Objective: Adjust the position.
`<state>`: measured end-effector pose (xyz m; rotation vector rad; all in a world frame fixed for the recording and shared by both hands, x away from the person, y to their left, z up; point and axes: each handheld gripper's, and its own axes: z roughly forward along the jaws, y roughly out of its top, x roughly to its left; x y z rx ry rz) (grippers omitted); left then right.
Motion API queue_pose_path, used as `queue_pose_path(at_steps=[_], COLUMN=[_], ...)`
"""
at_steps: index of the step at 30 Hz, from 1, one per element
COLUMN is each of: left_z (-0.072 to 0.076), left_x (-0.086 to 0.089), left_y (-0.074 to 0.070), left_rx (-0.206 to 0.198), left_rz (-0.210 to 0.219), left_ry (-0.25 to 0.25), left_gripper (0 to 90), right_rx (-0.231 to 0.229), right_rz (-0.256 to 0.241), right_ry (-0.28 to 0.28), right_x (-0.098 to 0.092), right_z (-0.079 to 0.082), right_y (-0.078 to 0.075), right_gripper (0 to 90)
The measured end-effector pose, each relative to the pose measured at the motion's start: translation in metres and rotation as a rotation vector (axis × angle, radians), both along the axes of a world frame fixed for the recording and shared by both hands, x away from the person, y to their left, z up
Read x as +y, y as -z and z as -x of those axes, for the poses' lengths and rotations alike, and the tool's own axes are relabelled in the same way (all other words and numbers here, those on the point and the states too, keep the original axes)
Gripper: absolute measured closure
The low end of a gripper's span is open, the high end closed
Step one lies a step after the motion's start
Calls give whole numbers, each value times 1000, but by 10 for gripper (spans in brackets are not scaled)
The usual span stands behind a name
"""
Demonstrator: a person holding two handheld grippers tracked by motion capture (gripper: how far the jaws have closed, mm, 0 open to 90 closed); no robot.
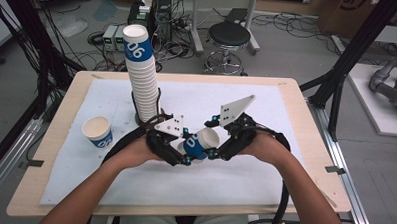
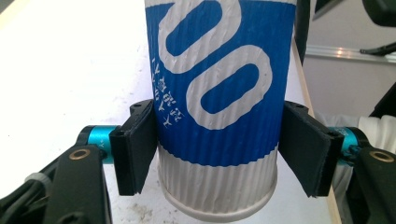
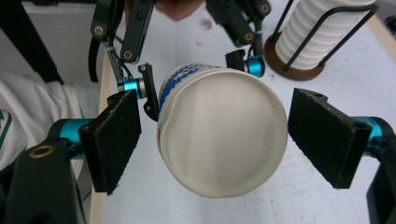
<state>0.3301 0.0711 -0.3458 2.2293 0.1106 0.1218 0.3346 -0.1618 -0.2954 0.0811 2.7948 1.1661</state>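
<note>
- Held cup (image 1: 199, 143): blue and white ribbed paper cup, above the white mat (image 1: 264, 179) just short of table centre, between the two grippers. It lies tilted, mouth toward 3 o'clock and slightly up, base toward 9 o'clock.
- Left gripper (image 1: 185, 154): comes in from 8 o'clock. In the left gripper view the cup (image 2: 217, 107) stands between the black pads (image 2: 136, 147); both pads press the ribbed wall near the base. Jaws clamped on the cup.
- Right gripper (image 1: 213, 142): comes in from 4 o'clock, at the cup's mouth end. In the right gripper view its pads (image 3: 114, 140) stand to either side of the rim with a gap on each side, the gap at 3 o'clock wider. Jaws spread, touching nothing.
- Same view: the cup mouth (image 3: 223, 135) faces the camera, the rim dented at 9 o'clock. The left gripper (image 3: 198, 77) shows behind it, clamped on the wall.
- Stack (image 1: 141, 75): tall column of nested cups in a black wire holder, at 11 o'clock from the held cup, well apart. Top cup shows a blue band.
- Loose cup (image 1: 98, 131): upright on the mat at 9 o'clock from the grippers, mouth up, apart from the stack.
- Table (image 1: 61, 117): pale wood, the mat covering most of it.
</note>
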Motion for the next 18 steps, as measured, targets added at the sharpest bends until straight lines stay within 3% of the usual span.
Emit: queue_pose_path(at_steps=[10,18], left_z=[2,3], left_x=[-6,-6], left_y=[-1,2], left_rx=[-5,-5], left_rz=[-39,-31], left_ry=[25,48], left_gripper=[311,313], right_rx=[10,44], right_rz=[95,104], right_ry=[-39,-47], right_x=[12,10], right_z=[0,-1], right_y=[6,7], right_gripper=[253,321])
